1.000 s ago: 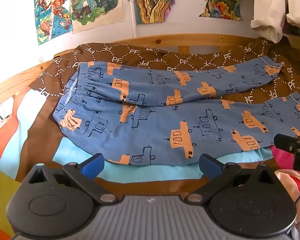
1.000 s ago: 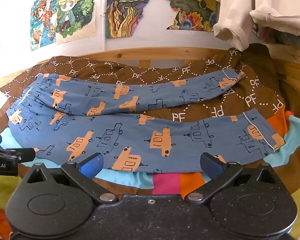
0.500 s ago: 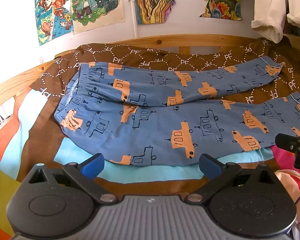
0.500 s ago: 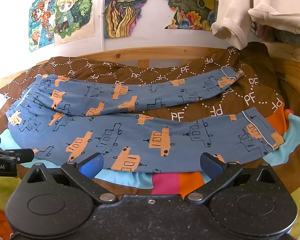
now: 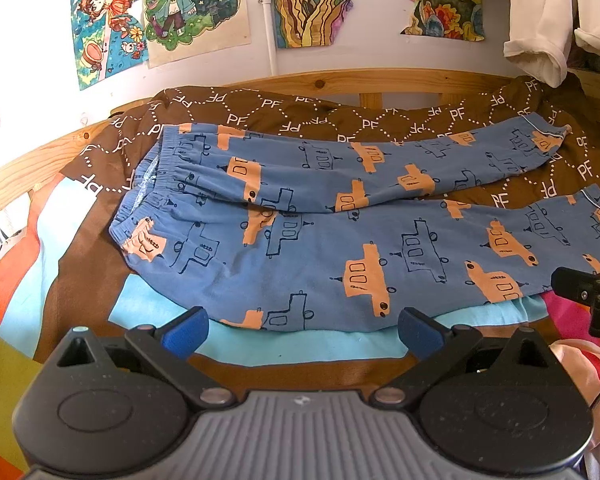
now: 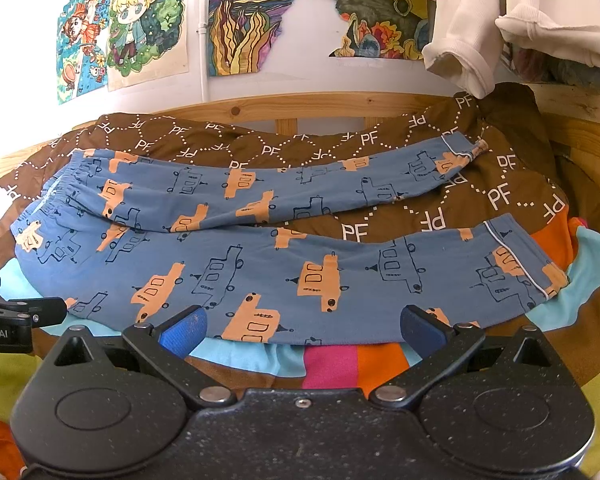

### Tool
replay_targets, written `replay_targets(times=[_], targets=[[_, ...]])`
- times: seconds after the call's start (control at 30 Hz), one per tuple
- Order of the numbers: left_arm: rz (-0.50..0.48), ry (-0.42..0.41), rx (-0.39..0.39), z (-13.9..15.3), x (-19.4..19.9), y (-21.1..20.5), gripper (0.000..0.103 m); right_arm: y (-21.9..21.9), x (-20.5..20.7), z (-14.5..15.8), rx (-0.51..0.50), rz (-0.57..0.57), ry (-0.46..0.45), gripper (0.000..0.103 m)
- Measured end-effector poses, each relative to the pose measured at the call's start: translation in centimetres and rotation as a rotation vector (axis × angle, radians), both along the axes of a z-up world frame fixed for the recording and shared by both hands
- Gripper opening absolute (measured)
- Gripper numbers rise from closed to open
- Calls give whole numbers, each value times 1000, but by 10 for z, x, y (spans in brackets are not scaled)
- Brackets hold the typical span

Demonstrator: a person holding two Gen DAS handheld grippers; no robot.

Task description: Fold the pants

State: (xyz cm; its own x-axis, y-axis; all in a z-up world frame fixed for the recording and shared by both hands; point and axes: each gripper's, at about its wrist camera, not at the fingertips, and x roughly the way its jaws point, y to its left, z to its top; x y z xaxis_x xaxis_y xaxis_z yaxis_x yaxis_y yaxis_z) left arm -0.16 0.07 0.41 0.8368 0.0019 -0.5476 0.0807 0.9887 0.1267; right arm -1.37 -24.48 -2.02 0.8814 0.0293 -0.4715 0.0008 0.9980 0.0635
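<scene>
Blue pants (image 5: 312, 264) with orange car prints lie spread flat on the bed, waistband at the left, both legs running right, the far leg angled away. They also show in the right wrist view (image 6: 284, 276). My left gripper (image 5: 302, 326) is open and empty, hovering at the near edge of the near leg, towards the waist end. My right gripper (image 6: 300, 328) is open and empty at the near edge of the same leg, towards the cuff (image 6: 520, 264). The right gripper's finger (image 5: 580, 286) shows at the right edge of the left wrist view.
A brown "PF" patterned blanket (image 5: 340, 116) and a multicoloured striped cover (image 6: 332, 360) lie under the pants. A wooden bed rail (image 5: 380, 80) runs behind, with posters on the wall. White clothes (image 6: 480, 32) hang at the upper right.
Both grippers have shifted very slightly; the pants have not moved. Both stay open.
</scene>
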Motion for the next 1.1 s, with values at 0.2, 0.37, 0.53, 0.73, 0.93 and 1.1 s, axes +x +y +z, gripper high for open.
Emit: replay_targets(times=[0.2, 0.37, 0.53, 0.73, 0.93, 1.1], targets=[[1, 0, 1, 0, 0, 0, 103, -1, 0, 0, 1, 0, -1, 102], [1, 2, 0, 0, 0, 1, 103, 0, 0, 0, 2, -1, 0, 102], [1, 1, 0, 0, 0, 0, 103, 0, 0, 0, 2, -1, 1, 102], [3, 8, 0, -2, 1, 2, 103, 0, 0, 0, 3, -2, 1, 102], [4, 20, -3, -3, 3, 2, 103, -1, 0, 0, 4, -2, 2, 102], [-3, 19, -3, -2, 5, 3, 103, -1, 0, 0, 4, 1, 7, 102]])
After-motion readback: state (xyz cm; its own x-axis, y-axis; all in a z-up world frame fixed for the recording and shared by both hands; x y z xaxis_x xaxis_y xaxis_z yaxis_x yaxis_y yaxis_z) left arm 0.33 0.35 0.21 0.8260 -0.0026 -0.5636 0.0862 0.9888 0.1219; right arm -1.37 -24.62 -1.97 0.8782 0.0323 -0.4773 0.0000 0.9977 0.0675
